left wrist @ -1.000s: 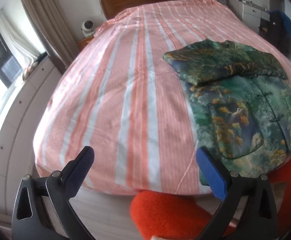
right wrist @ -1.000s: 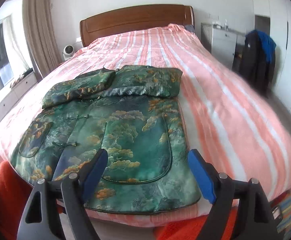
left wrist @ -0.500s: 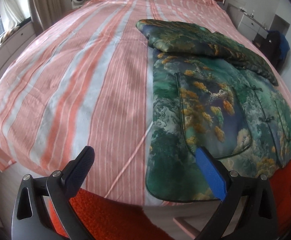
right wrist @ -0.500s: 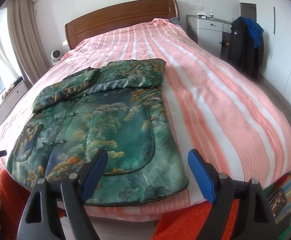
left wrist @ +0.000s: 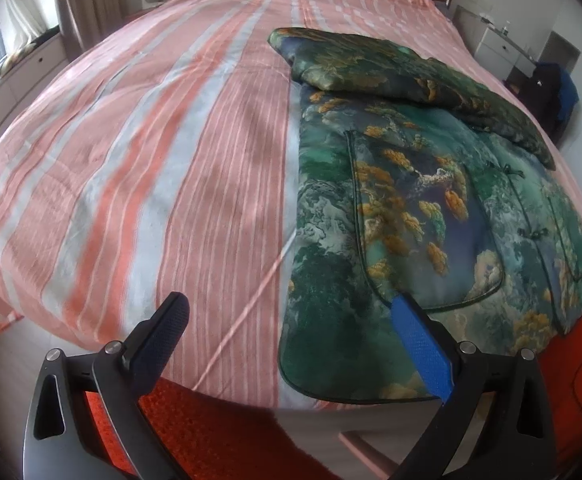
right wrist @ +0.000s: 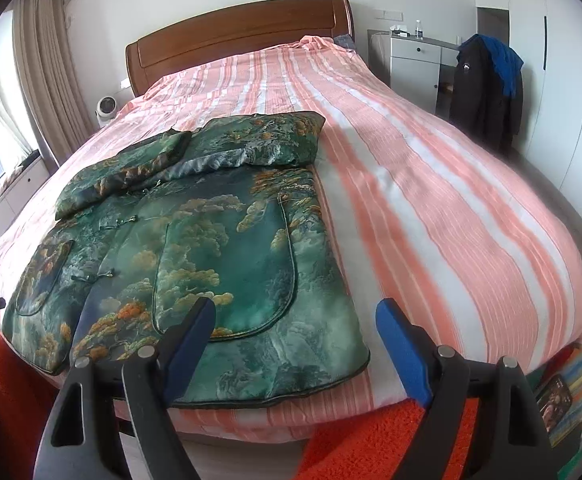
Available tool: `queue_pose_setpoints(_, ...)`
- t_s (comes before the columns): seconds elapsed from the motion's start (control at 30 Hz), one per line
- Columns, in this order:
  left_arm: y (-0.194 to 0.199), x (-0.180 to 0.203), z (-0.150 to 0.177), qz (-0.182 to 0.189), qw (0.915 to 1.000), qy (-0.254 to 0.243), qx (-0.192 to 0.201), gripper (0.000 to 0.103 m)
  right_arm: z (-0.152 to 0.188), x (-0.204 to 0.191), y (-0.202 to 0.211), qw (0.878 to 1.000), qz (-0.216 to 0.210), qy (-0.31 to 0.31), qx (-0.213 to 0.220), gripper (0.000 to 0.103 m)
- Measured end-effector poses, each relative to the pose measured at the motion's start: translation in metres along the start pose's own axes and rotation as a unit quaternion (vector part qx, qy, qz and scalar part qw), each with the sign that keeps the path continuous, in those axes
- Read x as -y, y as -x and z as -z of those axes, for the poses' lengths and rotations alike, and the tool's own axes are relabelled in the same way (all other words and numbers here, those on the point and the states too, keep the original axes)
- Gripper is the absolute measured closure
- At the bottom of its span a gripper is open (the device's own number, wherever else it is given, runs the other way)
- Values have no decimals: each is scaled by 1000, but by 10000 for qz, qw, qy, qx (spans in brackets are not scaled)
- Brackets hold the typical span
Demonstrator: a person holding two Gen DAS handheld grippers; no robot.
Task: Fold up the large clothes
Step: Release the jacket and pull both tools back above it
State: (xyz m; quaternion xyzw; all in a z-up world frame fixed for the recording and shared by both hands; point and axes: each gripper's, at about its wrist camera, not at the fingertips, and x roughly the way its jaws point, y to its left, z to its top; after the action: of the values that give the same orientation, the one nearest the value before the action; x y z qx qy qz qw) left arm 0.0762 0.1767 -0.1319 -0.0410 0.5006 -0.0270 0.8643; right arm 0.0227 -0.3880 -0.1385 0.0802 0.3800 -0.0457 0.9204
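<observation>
Green patterned jacket (left wrist: pixel 411 208) flat at foot end of striped bed (left wrist: pixel 151 152), sleeves folded across top. Only in right wrist view: headboard (right wrist: pixel 235 36), dark coat on chair (right wrist: pixel 487 92), tip of left gripper at left edge. Left gripper (left wrist: pixel 291 312) and right gripper (right wrist: pixel 295 320) both spread wide, empty. Versus 1.0 s ago: left view swung onto jacket, right closer to hem.

No legible text anywhere; perhaps a small white logo on the dark jacket (right wrist: pixel 466 66), unreadable.
</observation>
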Motion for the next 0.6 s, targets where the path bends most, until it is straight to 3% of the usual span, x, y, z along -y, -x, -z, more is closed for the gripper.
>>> queue_pose_setpoints(0.3,-14,5,8,111,9996,-125,-238,2,3,10,-1,9998,-47,-113,-127,21)
queue_pose_setpoints(0.6,-24,10,8,125,9989,-253,-384,2,4,29,-14,9980,-209,-237,-548,21)
